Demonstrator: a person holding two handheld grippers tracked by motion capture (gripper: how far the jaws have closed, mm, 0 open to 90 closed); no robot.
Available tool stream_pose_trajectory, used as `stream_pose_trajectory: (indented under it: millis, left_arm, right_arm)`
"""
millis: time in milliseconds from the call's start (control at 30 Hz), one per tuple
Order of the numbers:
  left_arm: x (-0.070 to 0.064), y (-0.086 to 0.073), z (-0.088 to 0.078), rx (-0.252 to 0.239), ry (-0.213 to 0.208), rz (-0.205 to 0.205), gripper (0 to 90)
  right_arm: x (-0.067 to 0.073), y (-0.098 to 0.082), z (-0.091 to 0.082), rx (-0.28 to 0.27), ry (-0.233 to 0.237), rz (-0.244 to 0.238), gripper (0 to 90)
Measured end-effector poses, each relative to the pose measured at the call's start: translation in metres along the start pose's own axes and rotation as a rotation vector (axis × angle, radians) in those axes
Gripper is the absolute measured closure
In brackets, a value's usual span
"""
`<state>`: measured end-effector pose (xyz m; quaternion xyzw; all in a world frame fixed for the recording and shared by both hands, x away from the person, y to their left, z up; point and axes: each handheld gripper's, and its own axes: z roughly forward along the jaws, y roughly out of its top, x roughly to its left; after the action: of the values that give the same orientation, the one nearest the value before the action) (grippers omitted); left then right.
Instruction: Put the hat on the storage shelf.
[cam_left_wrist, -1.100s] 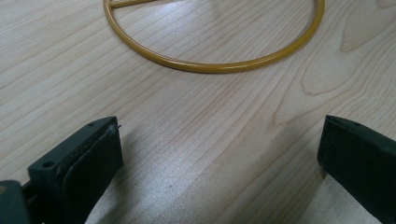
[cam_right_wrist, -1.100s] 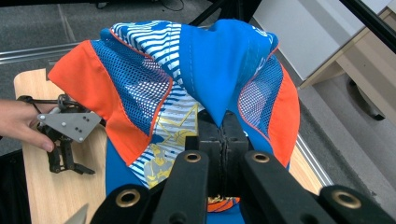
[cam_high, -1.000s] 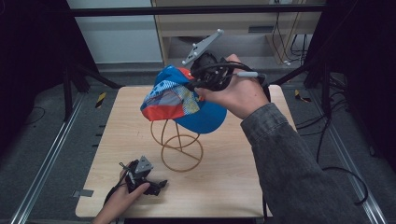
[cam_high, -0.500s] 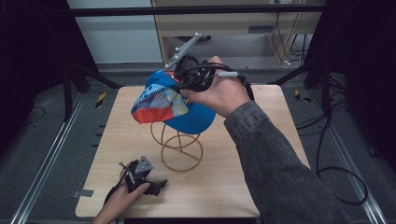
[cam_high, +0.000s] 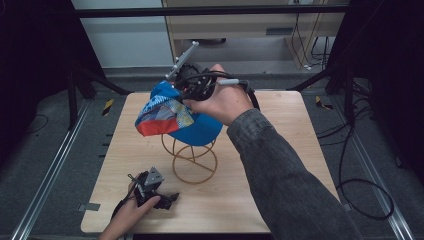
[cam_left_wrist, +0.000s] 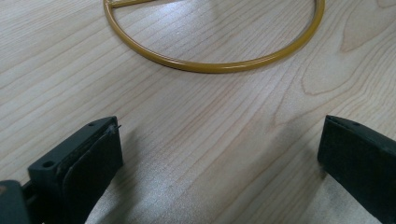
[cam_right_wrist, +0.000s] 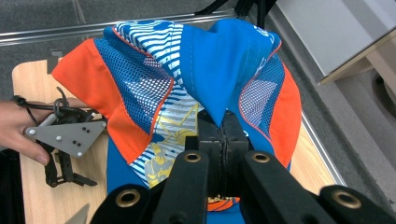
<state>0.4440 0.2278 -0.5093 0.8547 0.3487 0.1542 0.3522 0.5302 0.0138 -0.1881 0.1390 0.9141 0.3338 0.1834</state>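
Note:
A blue cap (cam_high: 176, 119) with orange and striped panels hangs over the top of a gold wire stand (cam_high: 194, 161) in the middle of the table. My right gripper (cam_high: 179, 94) is shut on a fold of the cap's blue fabric (cam_right_wrist: 219, 70), as the right gripper view (cam_right_wrist: 223, 120) shows from close up. Whether the cap touches the stand I cannot tell. My left gripper (cam_high: 166, 200) lies near the table's front left with a hand on it. Its jaws stand wide open (cam_left_wrist: 219, 140) over bare wood, just short of the stand's base ring (cam_left_wrist: 210, 66).
The wooden table (cam_high: 285, 165) has free room to the right of the stand and behind it. A metal frame and rails run along both sides, and cables lie on the floor at the right. A shelf unit stands behind the table.
My right hand has carried the cap leftward and a little lower, so it now sits over the stand's top. The left gripper has stayed put.

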Motion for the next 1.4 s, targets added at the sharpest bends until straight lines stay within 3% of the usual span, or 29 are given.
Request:
stream_pose_trajectory:
  millis: [433,1400]
  left_arm:
    - [0.000,0.000,0.000,-0.001,-0.001,-0.001,0.0]
    - [0.000,0.000,0.000,-0.001,-0.001,0.000,0.0]
  right_arm:
    - [0.003,0.003,0.020,0.037,0.025,-0.005,89.9]
    - [0.010,0.000,0.046,0.086,0.070,-0.014,88.2]
